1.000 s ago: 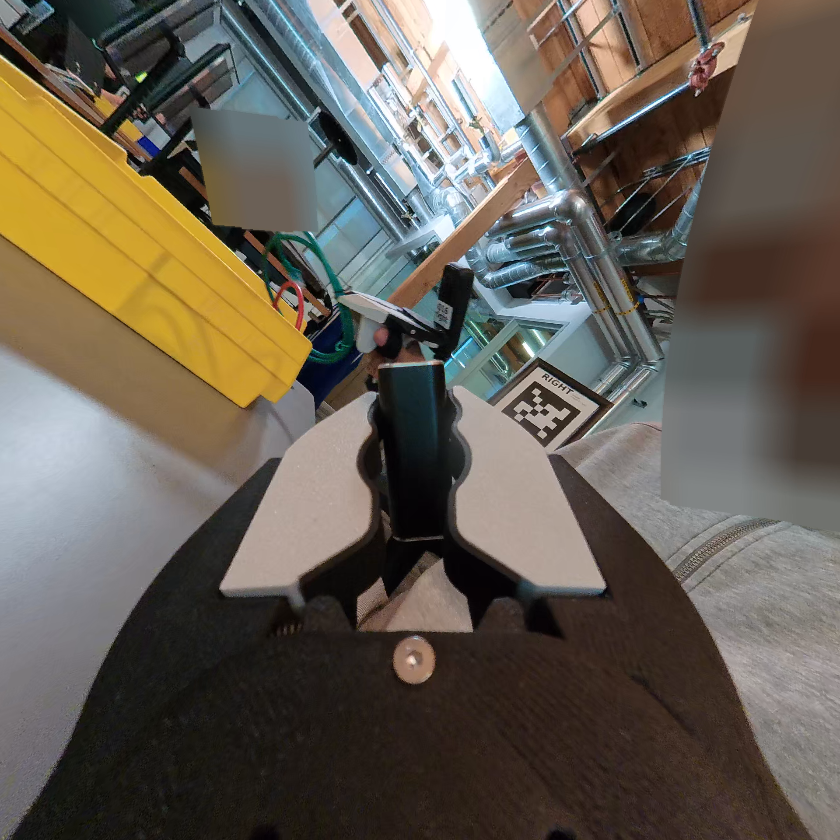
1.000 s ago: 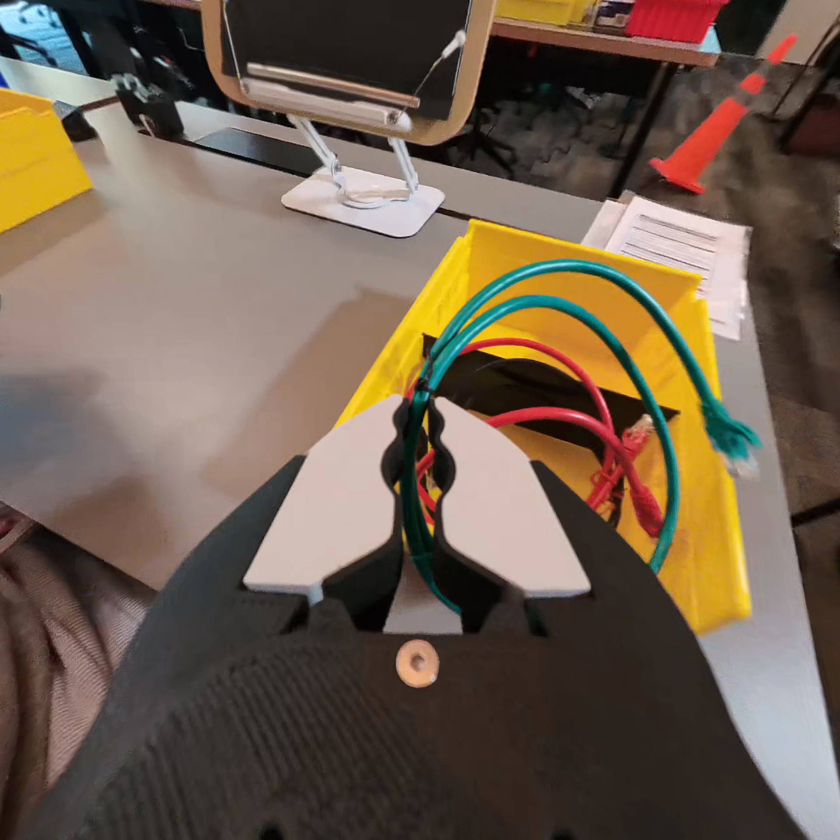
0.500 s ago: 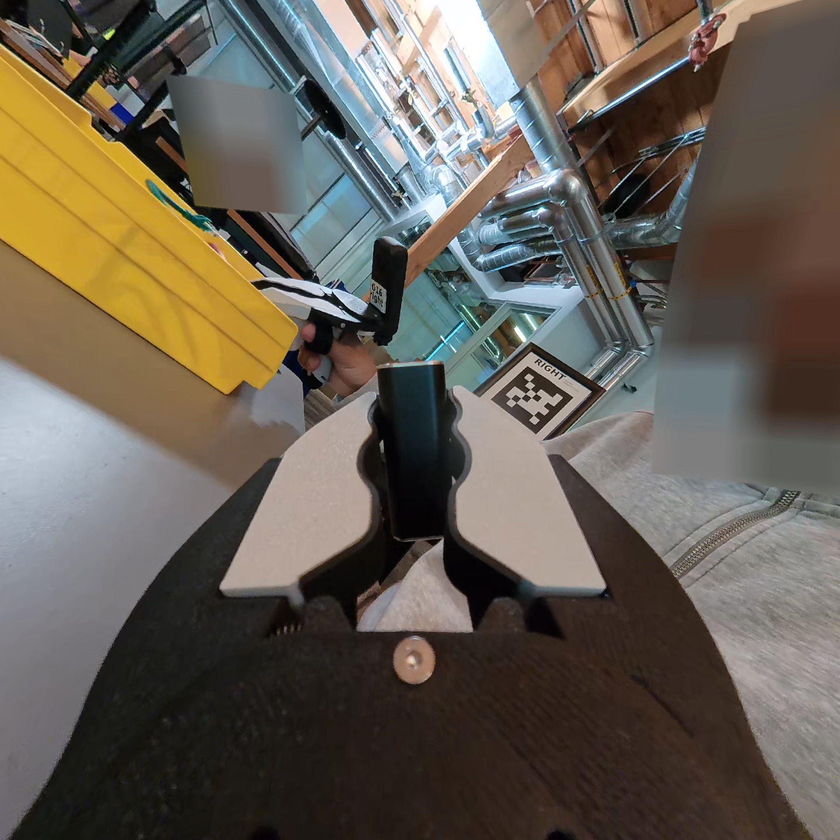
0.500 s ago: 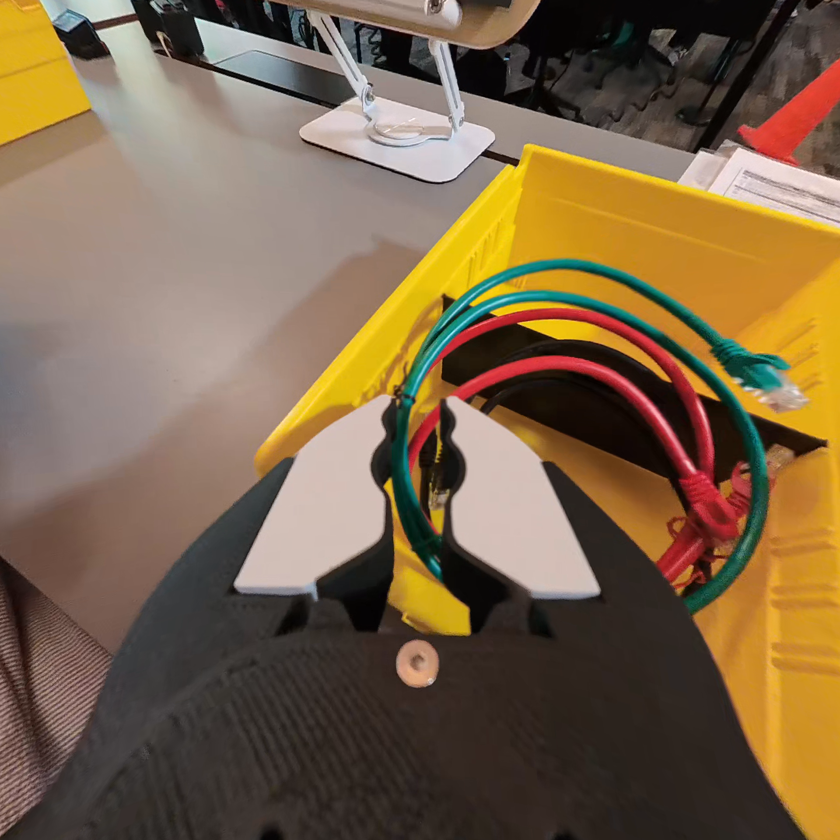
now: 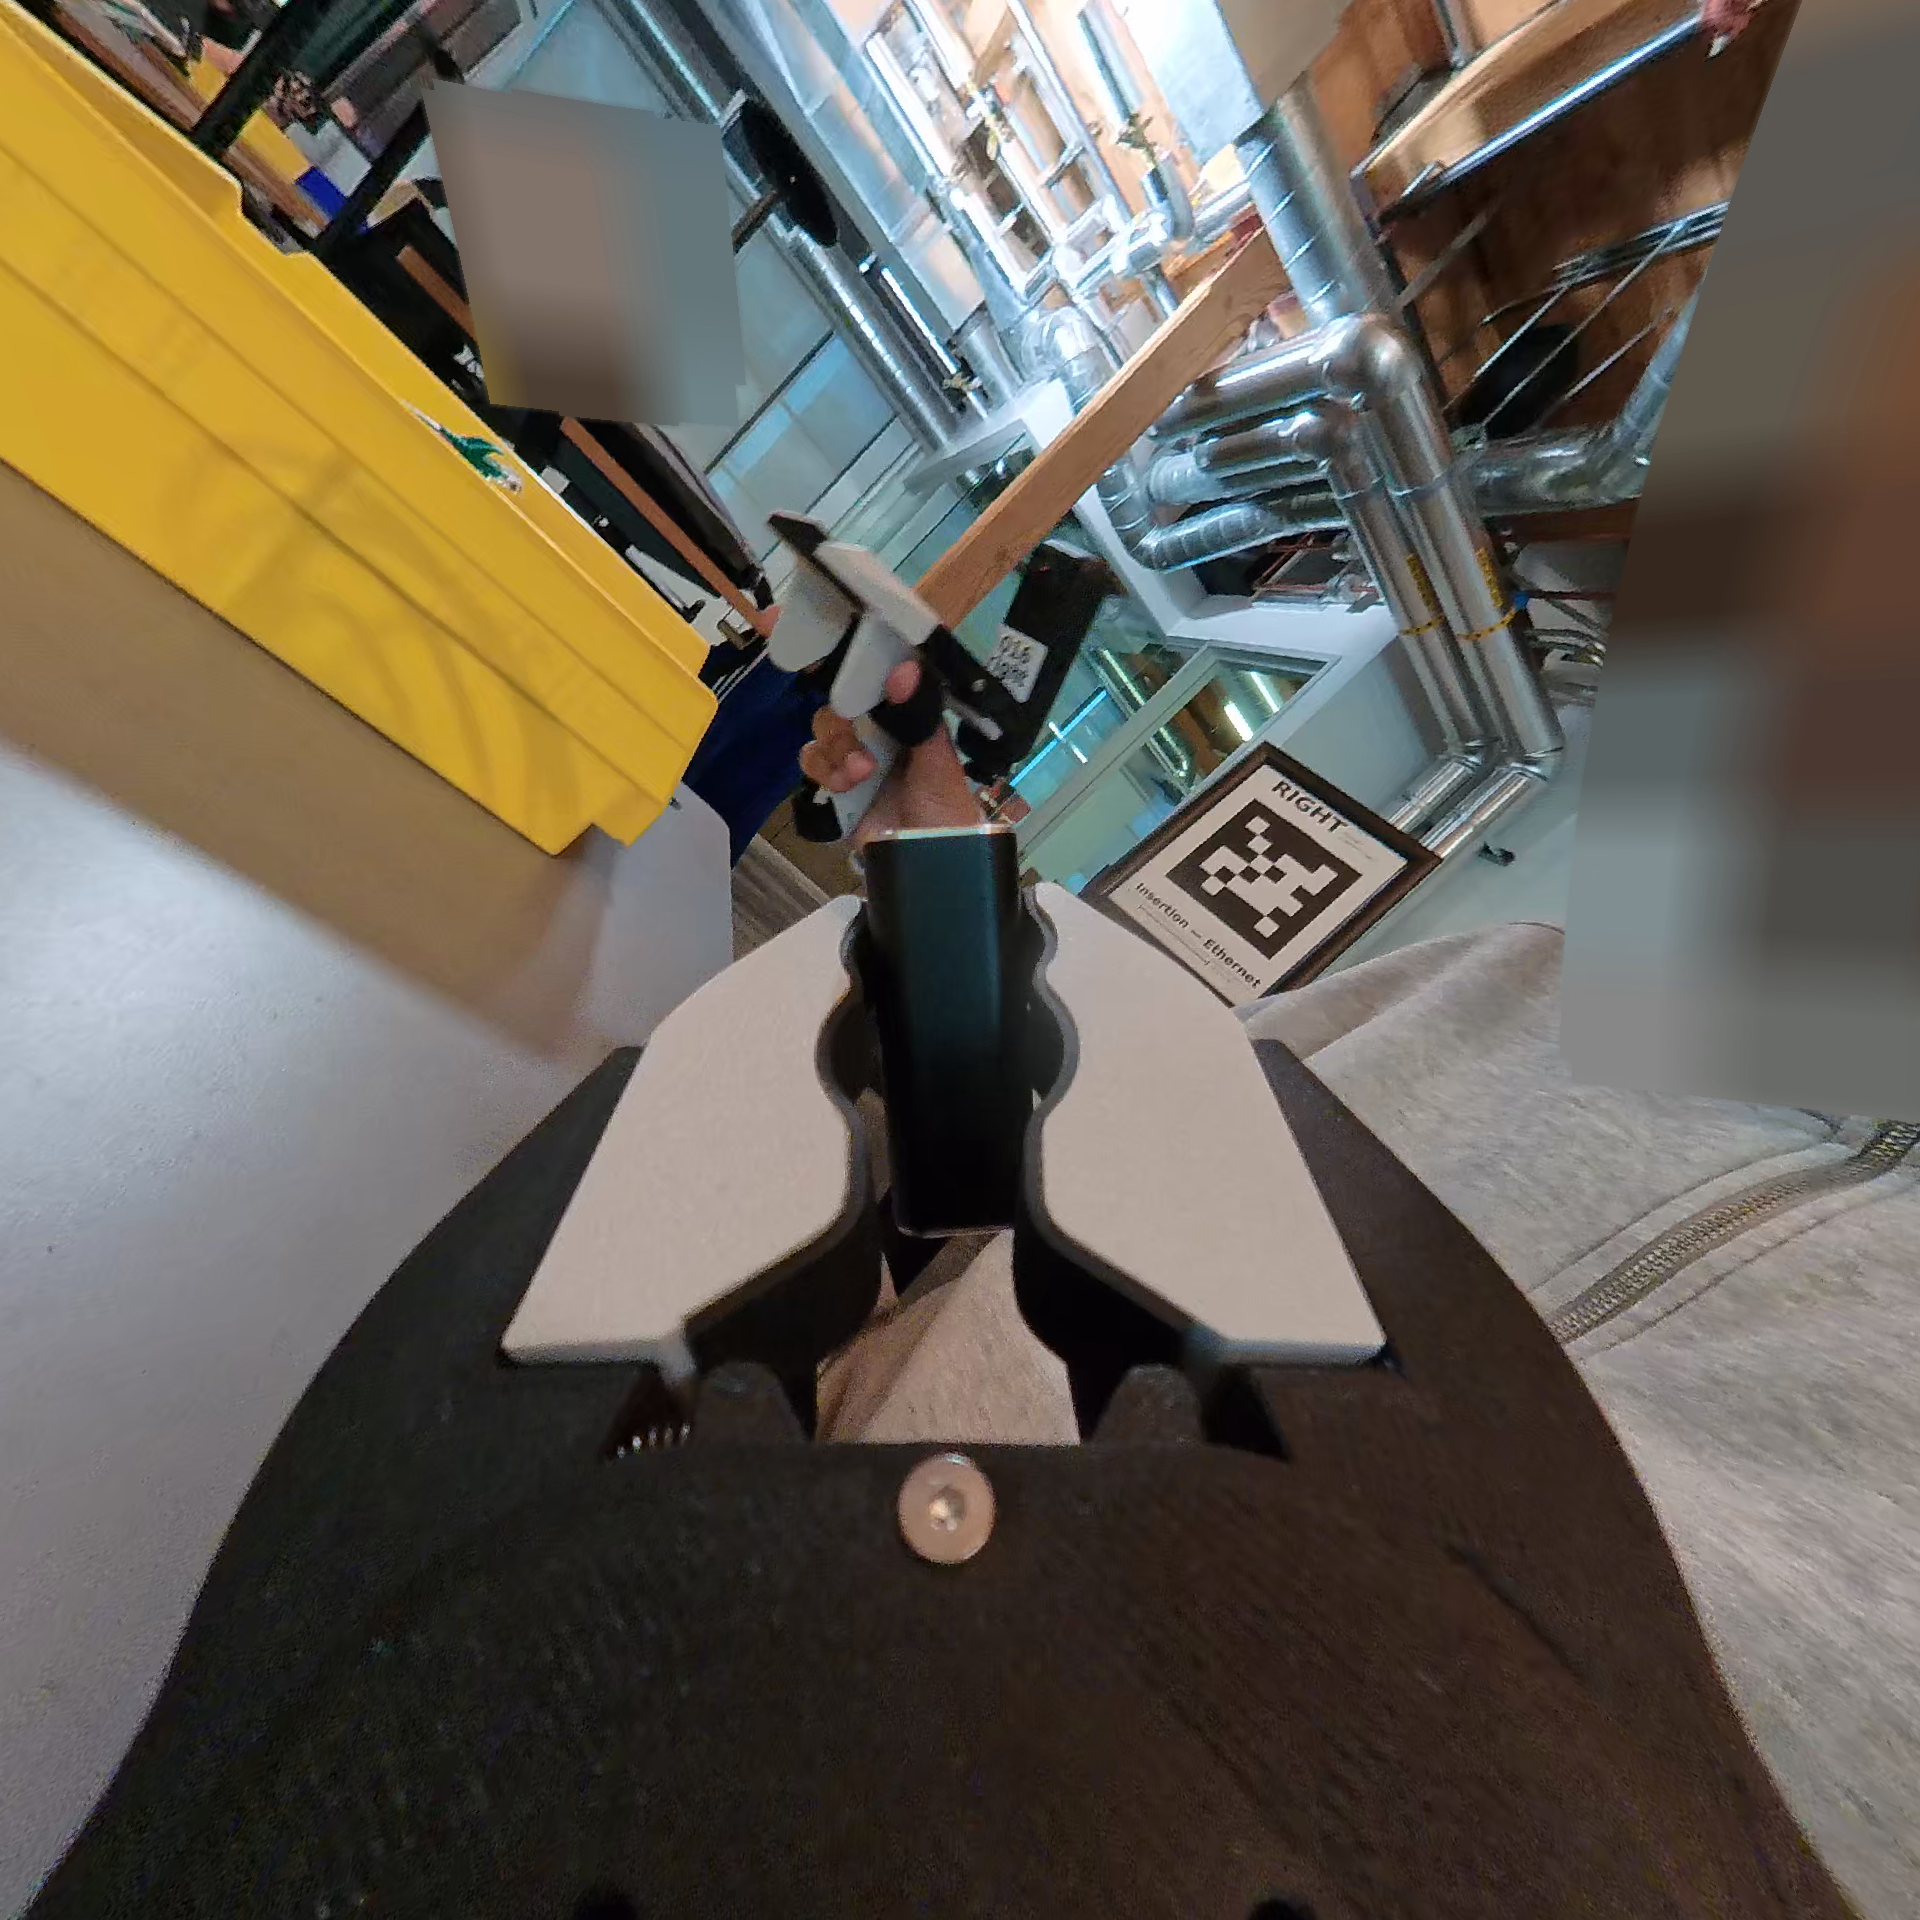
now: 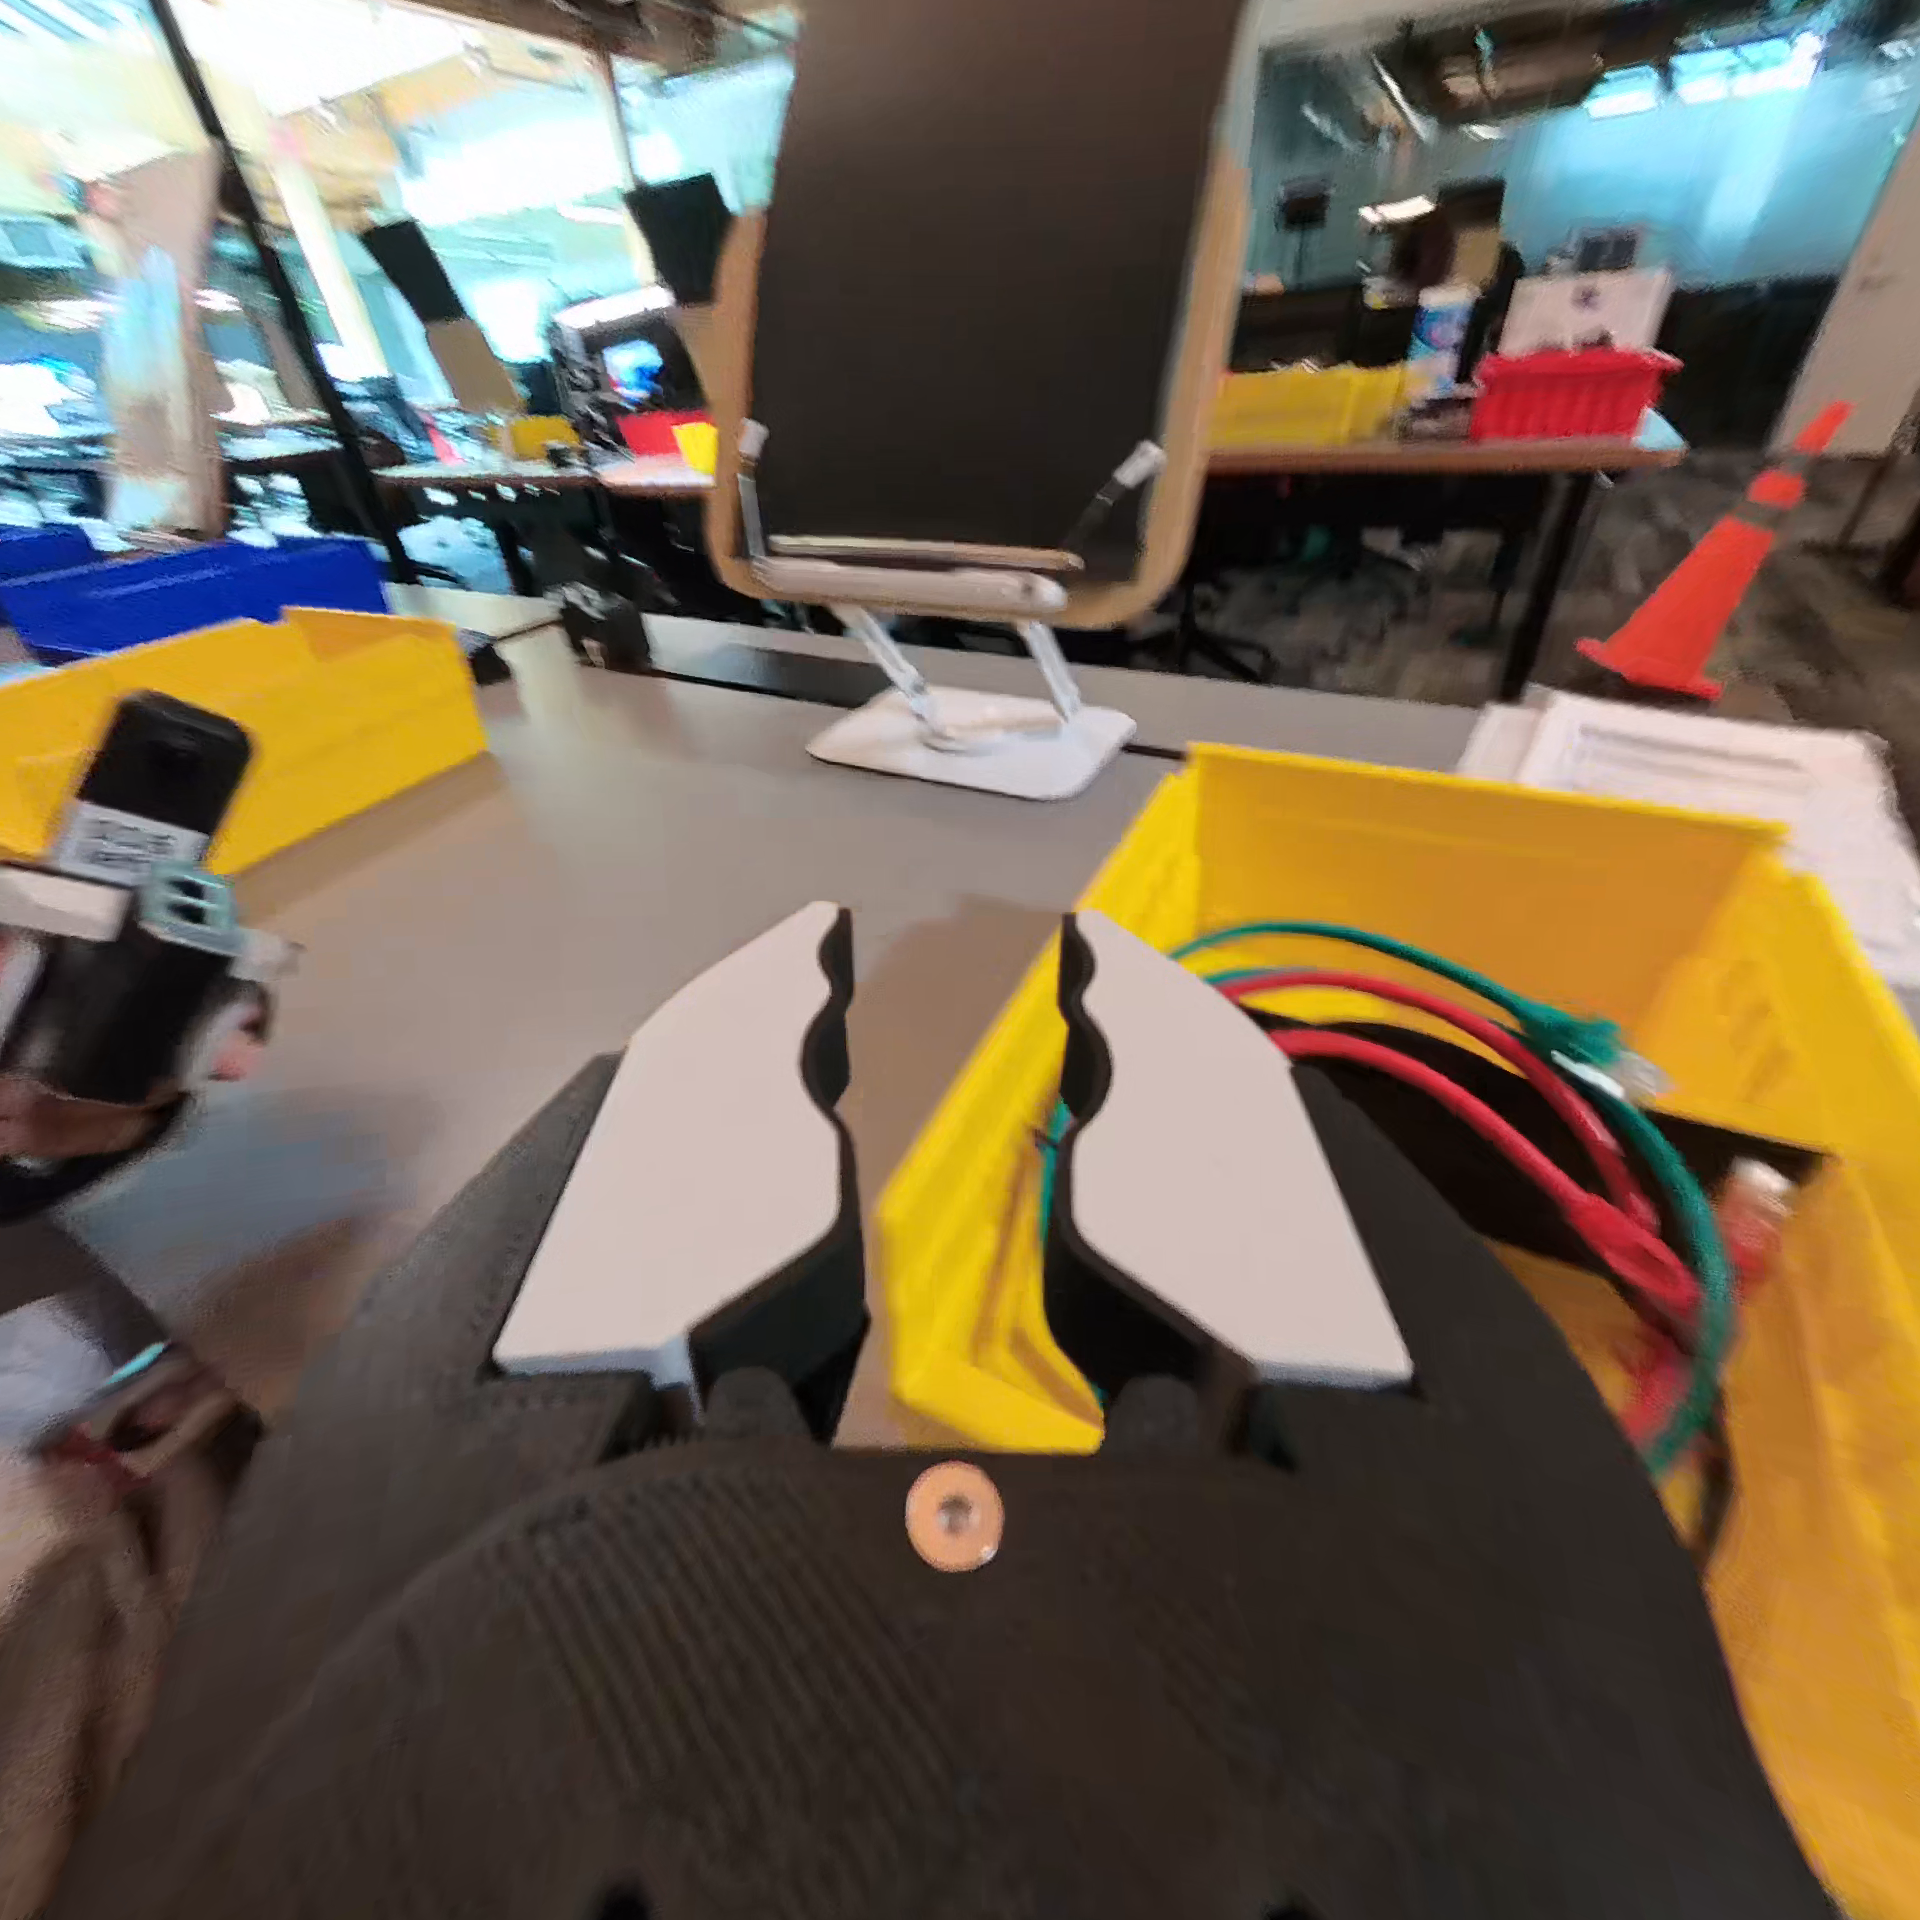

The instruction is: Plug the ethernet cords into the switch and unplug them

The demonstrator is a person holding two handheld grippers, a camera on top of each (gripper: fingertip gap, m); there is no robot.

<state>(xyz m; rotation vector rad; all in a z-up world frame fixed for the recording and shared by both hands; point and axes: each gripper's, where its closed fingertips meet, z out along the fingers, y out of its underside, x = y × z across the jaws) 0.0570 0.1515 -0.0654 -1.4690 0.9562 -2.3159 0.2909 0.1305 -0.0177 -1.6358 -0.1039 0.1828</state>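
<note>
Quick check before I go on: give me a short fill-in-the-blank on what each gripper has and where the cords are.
1. The left gripper is shut on a ____ box-shaped device.
2. The right gripper is ____ and holds nothing.
3. The green cord and red cord lie in a ____ bin.

Missing words: black; open; yellow

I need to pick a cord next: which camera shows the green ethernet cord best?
The right wrist view: the green ethernet cord loops inside the yellow bin, its plug visible beside the red cords. The left wrist view shows only a green plug tip over the bin's rim.
</note>
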